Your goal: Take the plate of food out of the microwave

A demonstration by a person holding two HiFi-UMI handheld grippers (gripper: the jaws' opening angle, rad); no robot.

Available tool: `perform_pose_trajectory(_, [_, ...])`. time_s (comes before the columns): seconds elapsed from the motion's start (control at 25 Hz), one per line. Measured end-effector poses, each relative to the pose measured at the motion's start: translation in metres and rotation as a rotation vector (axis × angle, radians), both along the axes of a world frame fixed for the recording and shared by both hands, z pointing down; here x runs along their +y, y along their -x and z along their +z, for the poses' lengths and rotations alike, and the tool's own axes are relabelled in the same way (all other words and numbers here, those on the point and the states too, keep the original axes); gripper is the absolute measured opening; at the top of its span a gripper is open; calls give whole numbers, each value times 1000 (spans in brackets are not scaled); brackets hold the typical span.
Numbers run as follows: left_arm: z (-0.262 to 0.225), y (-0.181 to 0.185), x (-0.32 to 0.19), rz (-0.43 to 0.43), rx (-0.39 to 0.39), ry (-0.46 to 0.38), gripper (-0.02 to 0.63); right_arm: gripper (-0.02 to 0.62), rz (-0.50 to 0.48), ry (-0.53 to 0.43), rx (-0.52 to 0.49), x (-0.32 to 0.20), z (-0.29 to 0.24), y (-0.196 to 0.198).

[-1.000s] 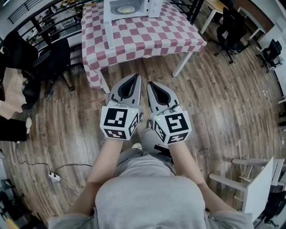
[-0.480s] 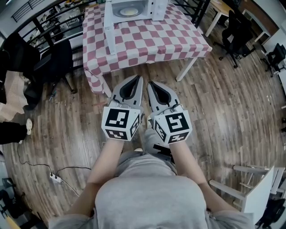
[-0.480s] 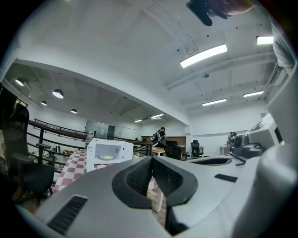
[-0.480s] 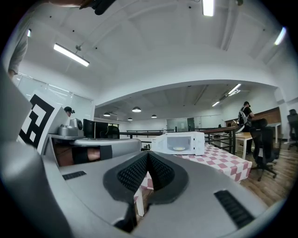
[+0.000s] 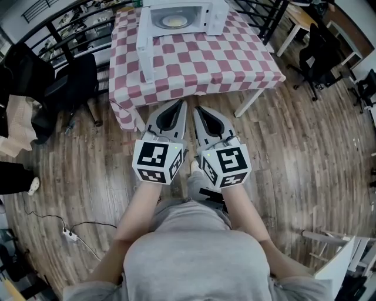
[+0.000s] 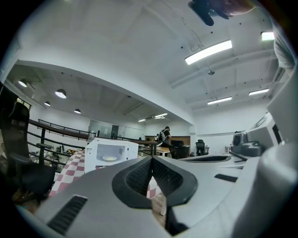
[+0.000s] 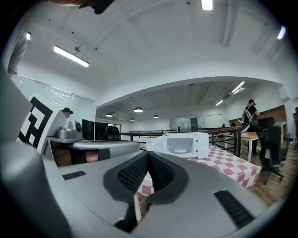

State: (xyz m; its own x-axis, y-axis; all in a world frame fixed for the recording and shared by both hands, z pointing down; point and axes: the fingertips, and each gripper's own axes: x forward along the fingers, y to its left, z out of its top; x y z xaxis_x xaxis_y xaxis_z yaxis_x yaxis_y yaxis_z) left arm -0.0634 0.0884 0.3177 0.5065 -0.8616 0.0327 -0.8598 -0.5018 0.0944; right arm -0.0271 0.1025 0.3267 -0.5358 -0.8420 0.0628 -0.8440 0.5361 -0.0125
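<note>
A white microwave [image 5: 182,16] stands at the far end of a table with a red-and-white check cloth [image 5: 200,59], its door [image 5: 145,50] swung open to the left. Inside lies a plate of pale food [image 5: 174,22], which also shows in the left gripper view [image 6: 110,158] and the right gripper view [image 7: 179,150]. My left gripper [image 5: 180,101] and right gripper [image 5: 196,109] are held side by side over the wooden floor, short of the table's near edge and pointing level at it. Both are shut with nothing between their jaws.
Black office chairs stand left of the table [image 5: 70,82] and at the right [image 5: 320,47]. A power strip [image 5: 69,234] lies on the floor at lower left, and a white chair [image 5: 335,264] stands at lower right. A railing runs behind the table. A person [image 6: 164,135] stands far off.
The table and microwave have come nearer and lower in the head view as both grippers moved forward together. Their jaws stay shut.
</note>
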Motion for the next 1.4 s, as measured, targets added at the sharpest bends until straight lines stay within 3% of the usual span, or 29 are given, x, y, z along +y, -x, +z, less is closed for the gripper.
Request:
perform_pose_trajectory(0.84, [-5,-52,-139,-61,3,9,2,26,-78,12,7,-143,-7,-51])
perform_pose_trajectory(1.4, [0,-55,-203,-182,14,-6,2,26,-178,10,10,-203,-1,-62])
